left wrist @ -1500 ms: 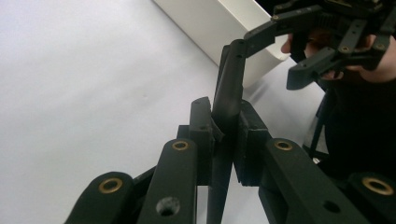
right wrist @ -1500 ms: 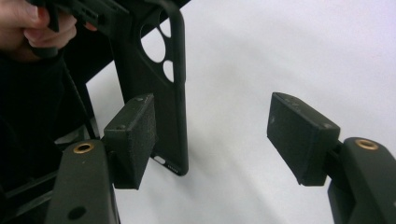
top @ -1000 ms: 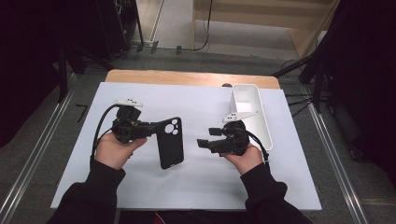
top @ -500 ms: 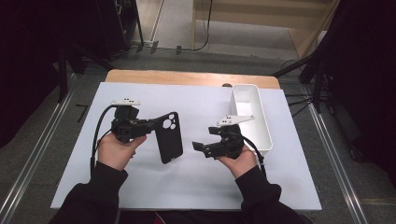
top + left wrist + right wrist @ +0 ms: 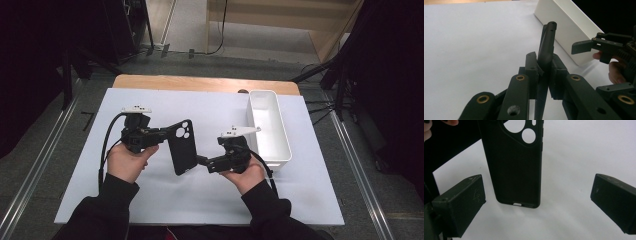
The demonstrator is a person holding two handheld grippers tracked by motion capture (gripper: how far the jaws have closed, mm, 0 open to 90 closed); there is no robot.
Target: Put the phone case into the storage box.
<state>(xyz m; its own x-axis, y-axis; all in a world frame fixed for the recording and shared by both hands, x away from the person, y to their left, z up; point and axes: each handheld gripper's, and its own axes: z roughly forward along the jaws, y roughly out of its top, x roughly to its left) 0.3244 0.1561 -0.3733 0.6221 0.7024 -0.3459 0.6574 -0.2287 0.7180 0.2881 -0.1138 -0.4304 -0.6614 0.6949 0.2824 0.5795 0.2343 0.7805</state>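
Left gripper [image 5: 161,134] pinches the black phone case [image 5: 182,147] by its edge, above the white sheet [image 5: 210,200]. Right gripper [image 5: 537,202] jaws, just opened, stand spread at the case's lower end, untouched.

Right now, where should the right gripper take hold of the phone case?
Probably its free bottom end, by the port cutout. The left gripper pinches the phone case near the camera end; the right gripper, jaws just opened wide, faces that lower edge and could close across its width.
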